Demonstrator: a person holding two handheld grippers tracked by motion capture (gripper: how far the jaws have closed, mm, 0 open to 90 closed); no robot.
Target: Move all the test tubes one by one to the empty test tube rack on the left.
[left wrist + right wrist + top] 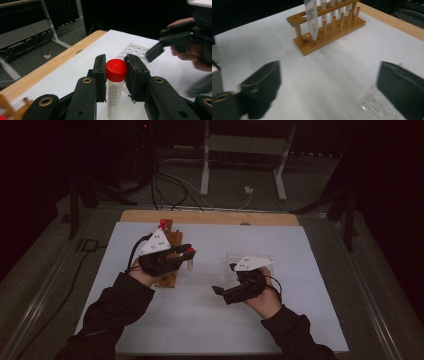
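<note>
- My left gripper (115, 72) is clamped on one red-capped tube (114, 93), jaws pressed to either side just under the cap; the tube is upright.
- In the high view the left gripper (186, 254) holds that tube (190, 260) off the mat, just right of the wooden rack (172, 240).
- From the right gripper view the tube's (311, 18) clear pointed tip hangs in front of the rack (329, 30), above its base, not touching it.
- One wooden rack, near the mat's back-left; one more red cap (162, 224) shows at its far end in the high view. Other clear tubes stand in it in the right gripper view, cut off at the top; count uncertain.
- My right gripper (329, 87) is released, jaws spread wide with bare mat between them, nothing held.
- In the high view the right gripper (220, 292) sits mid-mat, pointing left, well apart from the left one.
- One clear plastic rack (247, 262) lies just behind the right gripper; its corner (379, 107) is beside the right jaw, and its holed top (135, 50) looks unfilled in the left gripper view.
- One white mat (210, 320) on one wooden table (210, 216).
</note>
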